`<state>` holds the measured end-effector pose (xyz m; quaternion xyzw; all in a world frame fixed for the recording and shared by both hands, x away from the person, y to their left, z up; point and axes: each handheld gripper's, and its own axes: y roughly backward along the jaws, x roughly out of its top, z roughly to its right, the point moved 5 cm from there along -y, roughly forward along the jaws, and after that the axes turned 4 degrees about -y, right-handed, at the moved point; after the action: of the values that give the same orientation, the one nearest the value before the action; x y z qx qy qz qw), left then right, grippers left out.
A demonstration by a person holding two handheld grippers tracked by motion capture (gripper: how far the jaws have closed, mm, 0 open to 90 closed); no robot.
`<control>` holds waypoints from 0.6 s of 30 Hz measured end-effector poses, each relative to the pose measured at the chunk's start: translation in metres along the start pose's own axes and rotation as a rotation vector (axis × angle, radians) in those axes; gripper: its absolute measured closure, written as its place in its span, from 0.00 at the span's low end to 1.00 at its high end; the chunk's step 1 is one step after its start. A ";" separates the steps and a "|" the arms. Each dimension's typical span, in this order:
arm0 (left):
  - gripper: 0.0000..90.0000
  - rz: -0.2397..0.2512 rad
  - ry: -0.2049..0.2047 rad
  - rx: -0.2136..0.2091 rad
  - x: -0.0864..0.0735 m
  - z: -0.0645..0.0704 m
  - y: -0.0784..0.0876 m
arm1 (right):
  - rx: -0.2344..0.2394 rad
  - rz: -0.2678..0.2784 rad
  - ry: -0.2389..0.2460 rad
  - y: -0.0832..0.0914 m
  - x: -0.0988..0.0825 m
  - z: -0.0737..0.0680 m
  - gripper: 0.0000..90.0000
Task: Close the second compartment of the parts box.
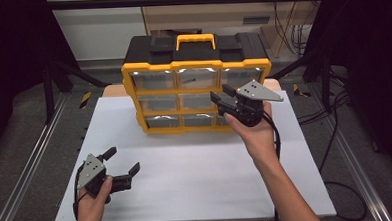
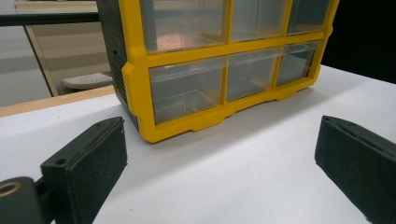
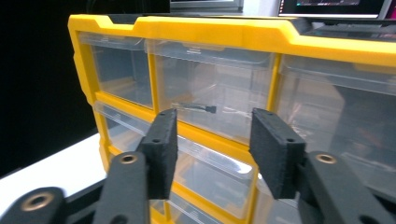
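Your right hand-held gripper (image 1: 222, 100) hovers at the drawer cabinet (image 1: 197, 88), jaws apart, empty. Your left hand-held gripper (image 1: 122, 161) rests on the tabletop (image 1: 197, 180), jaws wide.

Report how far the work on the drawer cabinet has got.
Done: all drawers of the cabinet look shut, and a small dark item lies inside the top middle drawer. In hand: the right gripper hovers in front of the cabinet's right column, jaws apart and empty. The left gripper sits open over the table. Left: nothing visibly outstanding except drawing the hand back.
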<state>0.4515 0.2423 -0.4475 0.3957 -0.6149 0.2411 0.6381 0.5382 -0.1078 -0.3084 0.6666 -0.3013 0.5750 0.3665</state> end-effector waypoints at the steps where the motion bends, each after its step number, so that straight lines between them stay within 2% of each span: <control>1: 0.03 -0.001 0.000 -0.001 0.000 0.000 0.000 | 0.004 0.001 -0.001 0.001 0.000 0.000 0.50; 4: 0.03 -0.003 0.001 -0.001 0.000 0.000 0.000 | 0.013 0.008 0.002 0.004 -0.001 0.003 0.39; 10: 0.03 -0.002 0.005 0.001 -0.001 0.000 0.000 | -0.003 0.012 0.012 0.008 -0.005 0.007 0.20; 18: 0.03 -0.001 0.008 0.004 -0.001 -0.001 0.001 | -0.009 0.030 0.005 0.018 -0.008 0.009 0.08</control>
<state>0.4519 0.2438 -0.4479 0.3963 -0.6118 0.2434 0.6398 0.5273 -0.1251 -0.3140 0.6589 -0.3128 0.5806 0.3618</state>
